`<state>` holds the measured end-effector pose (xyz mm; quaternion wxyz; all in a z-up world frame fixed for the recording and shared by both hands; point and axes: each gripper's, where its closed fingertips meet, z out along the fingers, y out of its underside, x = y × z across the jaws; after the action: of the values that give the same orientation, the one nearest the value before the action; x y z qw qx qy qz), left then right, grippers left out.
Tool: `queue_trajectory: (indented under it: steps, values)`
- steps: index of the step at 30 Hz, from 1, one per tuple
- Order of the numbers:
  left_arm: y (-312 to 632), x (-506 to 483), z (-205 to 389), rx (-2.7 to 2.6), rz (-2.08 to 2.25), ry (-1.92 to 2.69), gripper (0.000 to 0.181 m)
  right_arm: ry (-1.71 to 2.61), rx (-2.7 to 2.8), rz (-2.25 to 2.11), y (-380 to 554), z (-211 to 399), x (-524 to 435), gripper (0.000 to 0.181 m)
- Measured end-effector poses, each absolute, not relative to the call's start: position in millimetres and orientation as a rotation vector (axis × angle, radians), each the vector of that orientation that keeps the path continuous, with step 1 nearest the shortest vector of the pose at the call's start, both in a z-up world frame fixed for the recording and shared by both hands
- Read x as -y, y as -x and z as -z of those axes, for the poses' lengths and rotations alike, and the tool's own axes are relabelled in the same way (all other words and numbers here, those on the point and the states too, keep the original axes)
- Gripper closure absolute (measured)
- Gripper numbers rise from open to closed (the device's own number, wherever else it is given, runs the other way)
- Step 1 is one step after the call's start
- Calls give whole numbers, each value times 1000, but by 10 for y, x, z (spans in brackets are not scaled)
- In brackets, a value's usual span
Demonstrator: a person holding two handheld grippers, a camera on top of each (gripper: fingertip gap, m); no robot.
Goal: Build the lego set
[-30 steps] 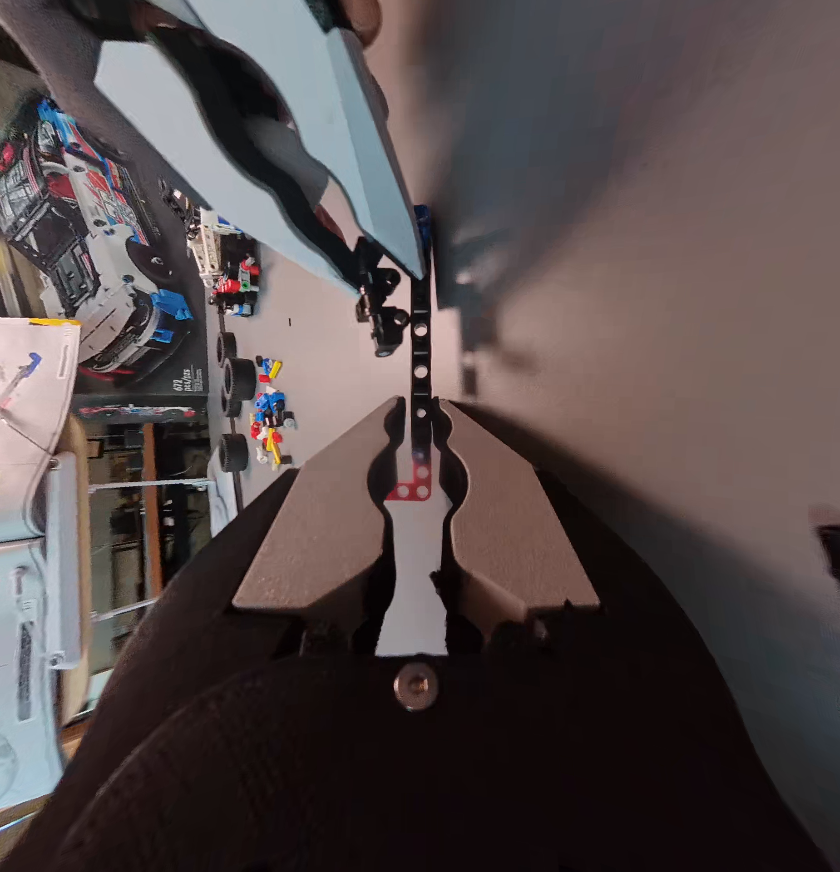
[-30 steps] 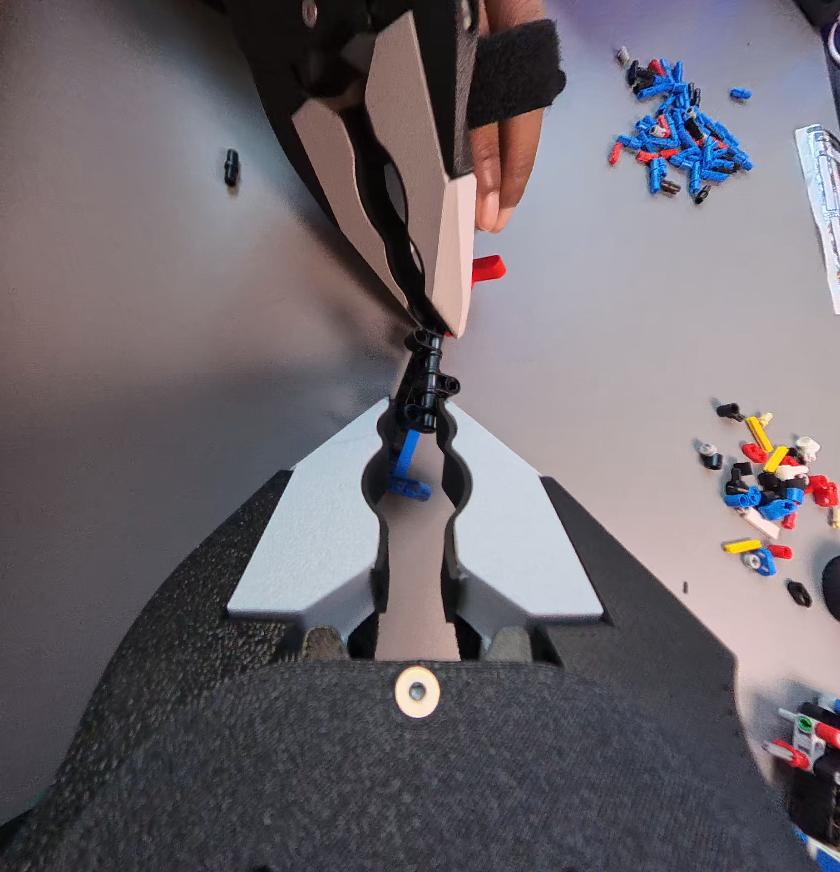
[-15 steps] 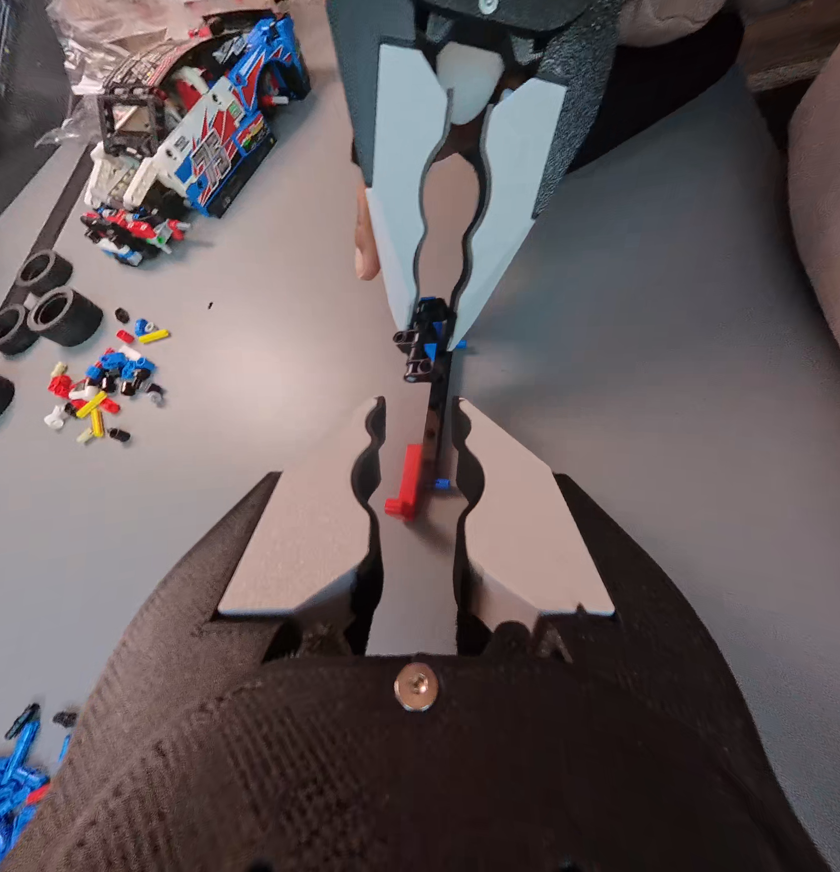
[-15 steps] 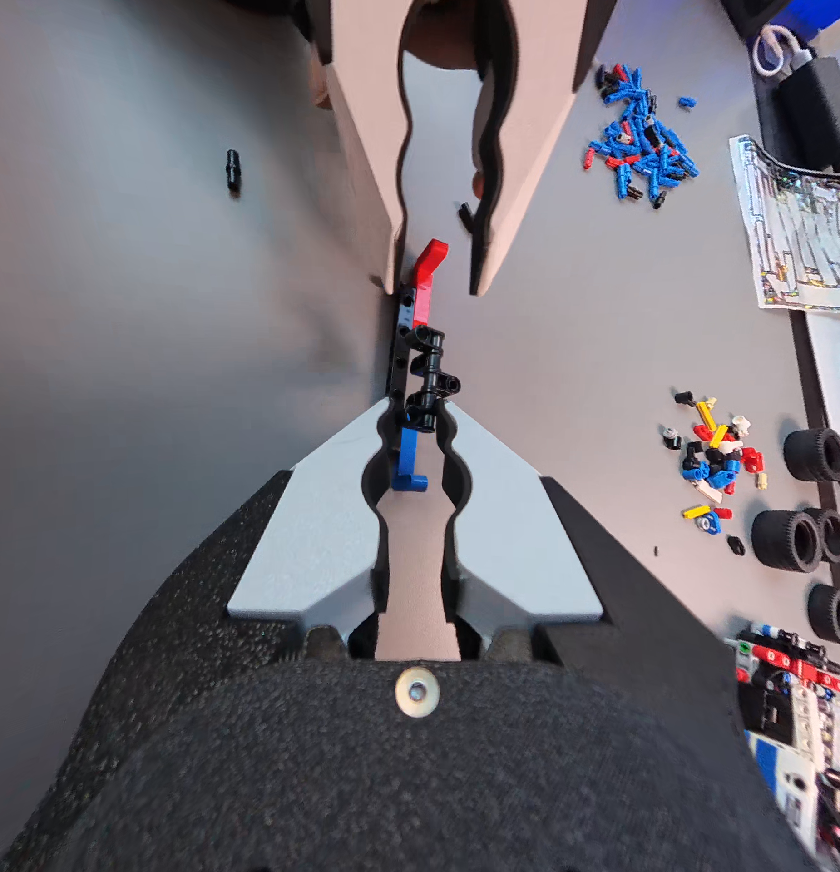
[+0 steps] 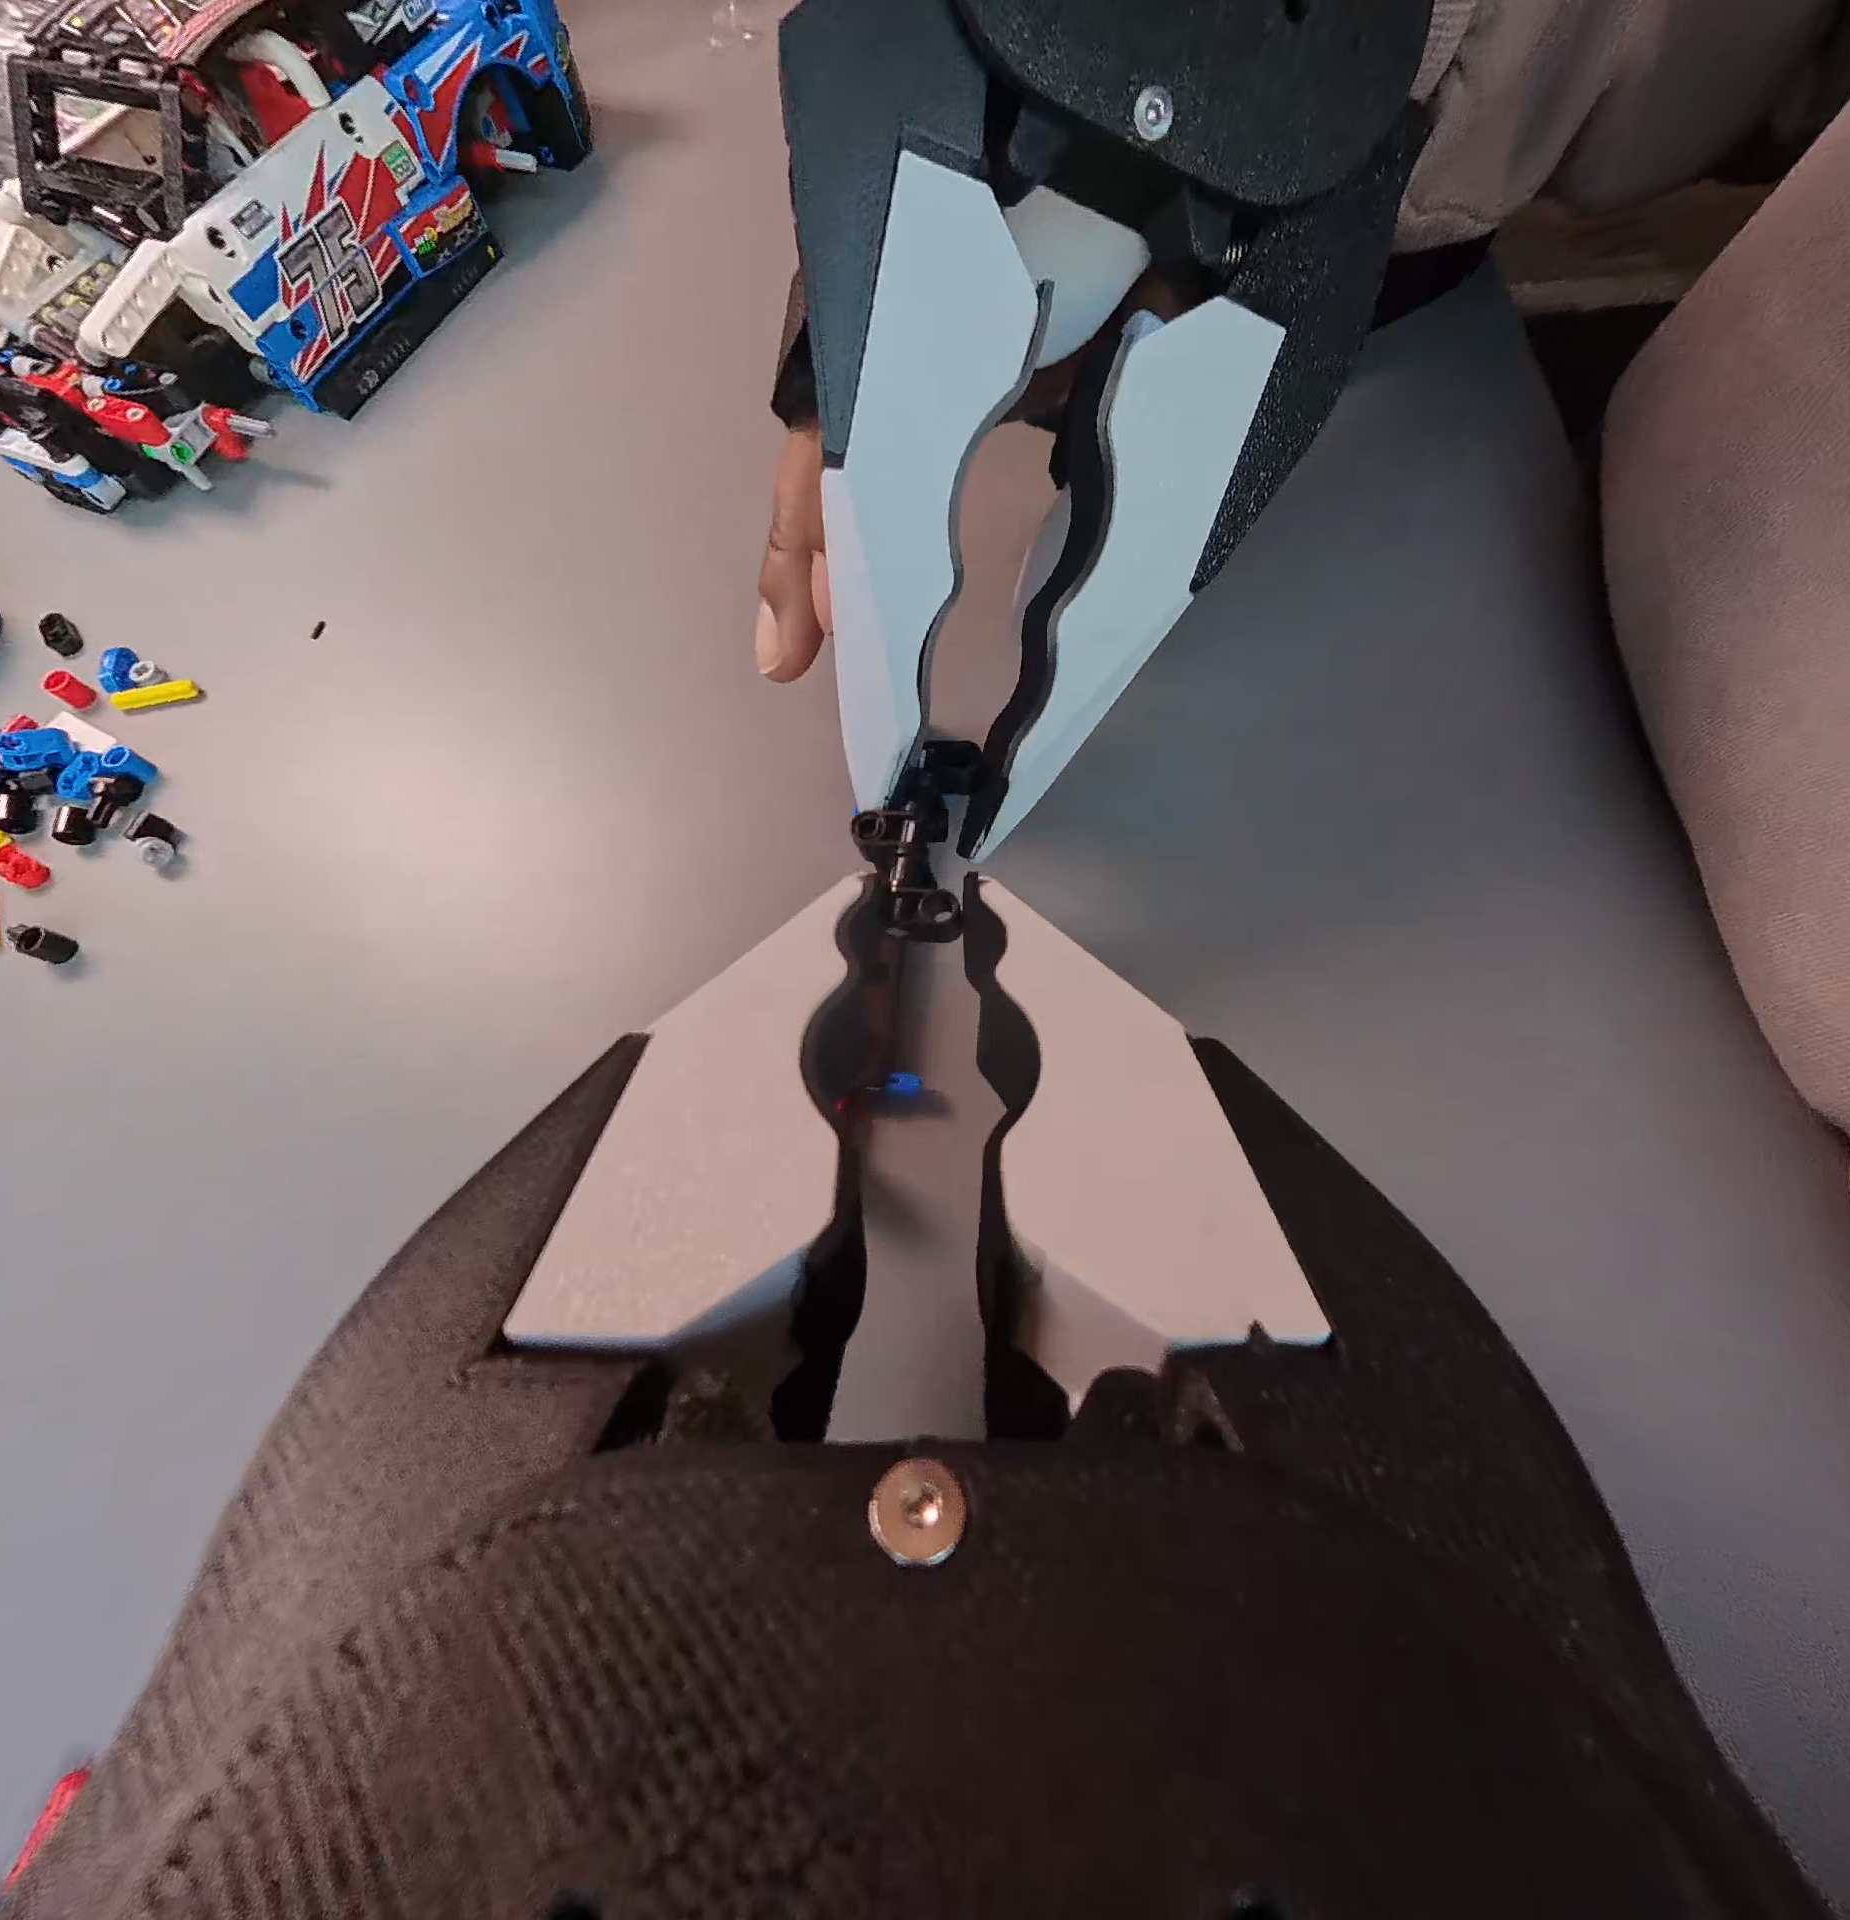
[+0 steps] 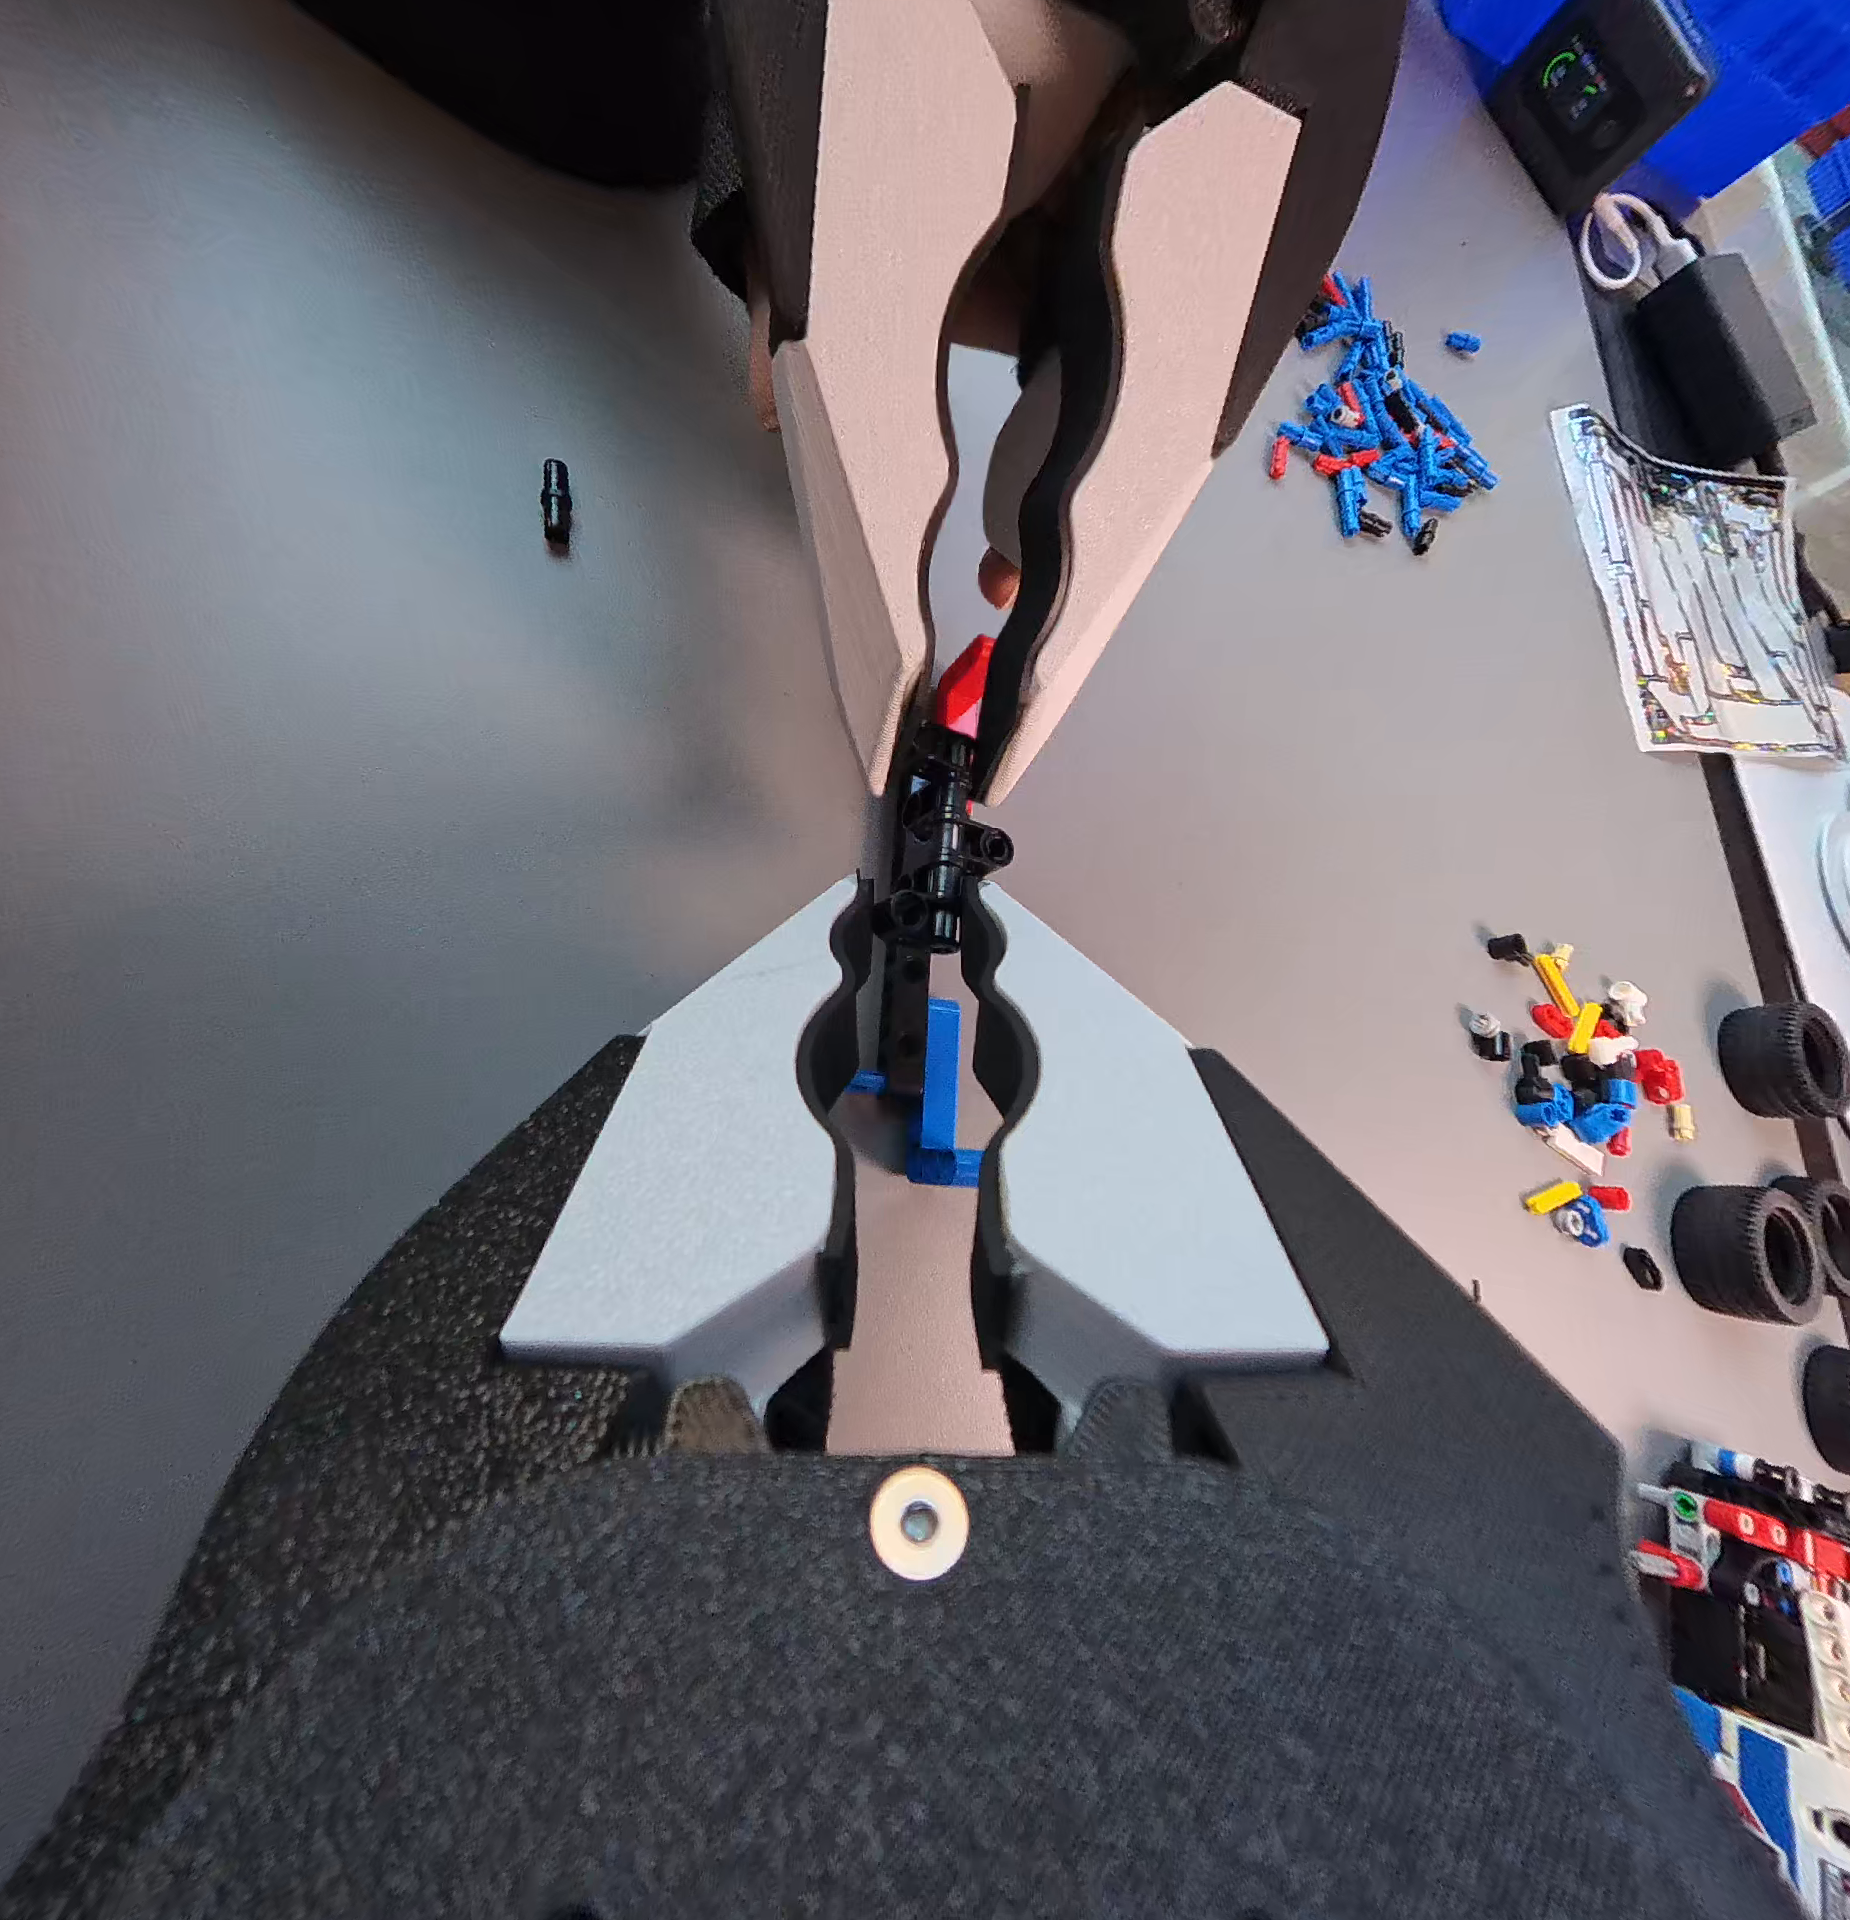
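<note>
A slim black lego beam assembly (image 6: 936, 852) with black connectors, a blue L-piece (image 6: 942, 1081) at one end and a red piece (image 6: 965, 675) at the other hangs above the grey table. My right gripper (image 6: 921, 899) is shut on its blue end. My left gripper (image 6: 936, 779) comes in from the opposite side, tip to tip, and is shut on its red end. In the left wrist view the assembly (image 5: 905, 868) sits between my left gripper (image 5: 913, 883) and the right gripper (image 5: 926, 821). Most of the beam is hidden behind the fingers.
A partly built blue, white and red lego car (image 5: 277, 208) stands at the back left. Nearby are a pile of loose pieces (image 6: 1575, 1081), black tyres (image 6: 1783, 1060), a heap of blue pins (image 6: 1378, 416), a sticker sheet (image 6: 1700, 582) and a lone black pin (image 6: 556, 502). A beige cushion (image 5: 1752, 727) borders the table.
My left gripper turned from sideways to level, had its jaws open around the beam half a second ago, and has now closed on the red end, closer to the right gripper.
</note>
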<state>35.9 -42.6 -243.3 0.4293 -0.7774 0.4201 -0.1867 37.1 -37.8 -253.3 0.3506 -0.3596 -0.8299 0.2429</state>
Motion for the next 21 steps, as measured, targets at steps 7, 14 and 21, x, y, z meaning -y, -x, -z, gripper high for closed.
queue_trajectory:
  steps: [7, 14, 21]
  values:
    - [-367, 429, 2543, -1117, 308, 1928, 168, 1007, 2181, -629, -401, 2631, 406, 156]
    - [-357, 428, 2580, -1125, 317, 1938, 168, 1164, 2141, -767, -327, 2559, 368, 152]
    - [-380, 453, 2577, -1132, 360, 1926, 168, 1138, 2270, -774, -290, 2593, 408, 168]
